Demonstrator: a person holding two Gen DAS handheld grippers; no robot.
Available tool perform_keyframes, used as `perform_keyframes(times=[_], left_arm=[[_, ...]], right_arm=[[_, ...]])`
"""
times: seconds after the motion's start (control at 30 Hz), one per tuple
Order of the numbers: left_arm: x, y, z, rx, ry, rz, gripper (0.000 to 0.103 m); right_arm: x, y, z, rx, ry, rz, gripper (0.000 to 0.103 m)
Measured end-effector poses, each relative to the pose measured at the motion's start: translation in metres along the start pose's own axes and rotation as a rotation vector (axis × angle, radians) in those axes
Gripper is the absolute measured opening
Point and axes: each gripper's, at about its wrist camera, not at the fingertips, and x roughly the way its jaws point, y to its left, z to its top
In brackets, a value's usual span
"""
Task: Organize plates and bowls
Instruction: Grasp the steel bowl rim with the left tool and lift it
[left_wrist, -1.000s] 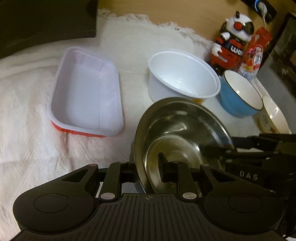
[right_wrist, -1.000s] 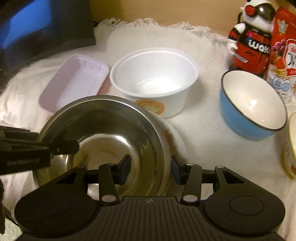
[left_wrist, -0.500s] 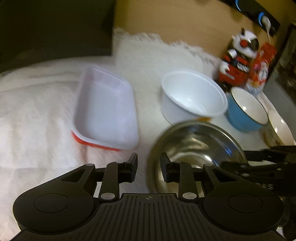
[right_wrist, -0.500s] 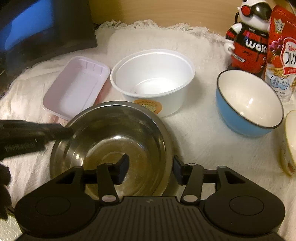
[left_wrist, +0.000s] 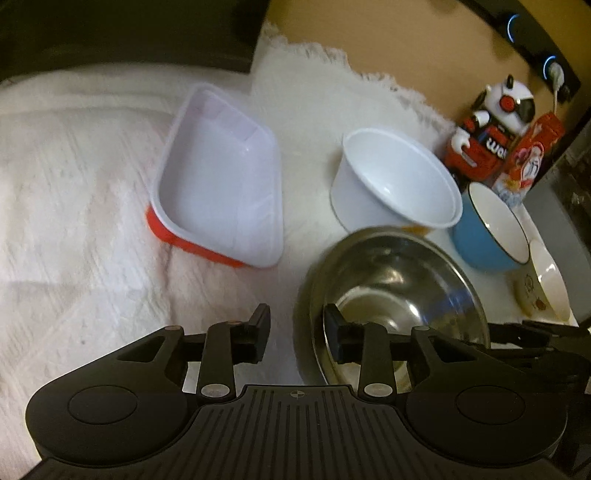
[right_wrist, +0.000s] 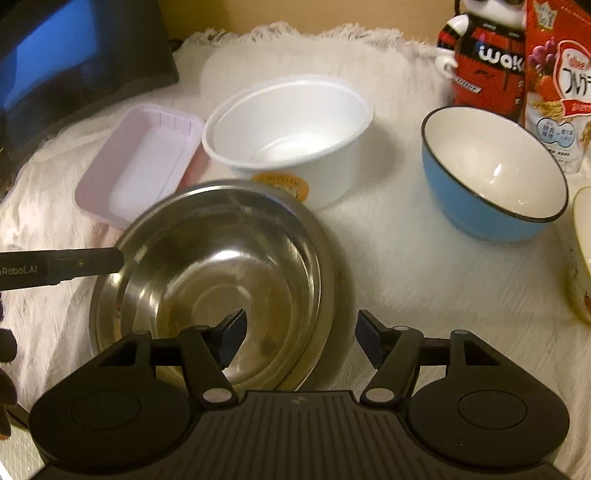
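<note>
**Stainless steel bowl: straddled at its rim by both sets of fingers**

Steel, round, no long axis. I log the steel bowl (right_wrist: 221, 273) resting on the white cloth (right_wrist: 406, 266) over the worktop, directly in front of both tools.

- Right gripper (right_wrist: 299, 338): fingers spread wide, gripping nothing. The bowl's near right rim lies between them, one finger over the basin, the other outside.
- Left gripper (left_wrist: 295, 338): fingers apart, gripping nothing. The bowl's left rim sits between them, nearer the inner finger (left_wrist: 334, 338); I cannot tell whether it touches.
- Neighbours: white foam bowl (right_wrist: 291, 136) just behind, its wall nearly meeting the steel rim; rectangular tray (right_wrist: 140, 162) behind-left; blue bowl (right_wrist: 495, 170) well to the right; cream bowl (left_wrist: 546, 284) beyond it.

Judgement: both tools are equally close; the right has the wider straddle for a rim pinch.
</note>
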Motion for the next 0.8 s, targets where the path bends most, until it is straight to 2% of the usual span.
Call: perform_keyframes(times=[0.17, 0.37, 0.5, 0.8], left_arm=[[0.023, 0.003, -0.005, -0.051, 0.064, -0.075, 0.037], [0.037, 0.003, -0.001, -0.107, 0.094, -0.061, 0.037], [0.040, -0.011, 0.000, -0.063, 0.112, -0.042, 0.046], [0.051, -0.025, 0.008, -0.039, 0.135, -0.057, 0.049]], right_arm=[[0.010, -0.011, 0.005, 0.078, 0.037, 0.051, 0.064], [0.017, -0.025, 0.011, 0.140, 0.092, 0.110, 0.056], [0.011, -0.039, 0.013, 0.191, 0.090, 0.139, 0.052], [0.006, -0.047, 0.010, 0.187, 0.070, 0.116, 0.052]])
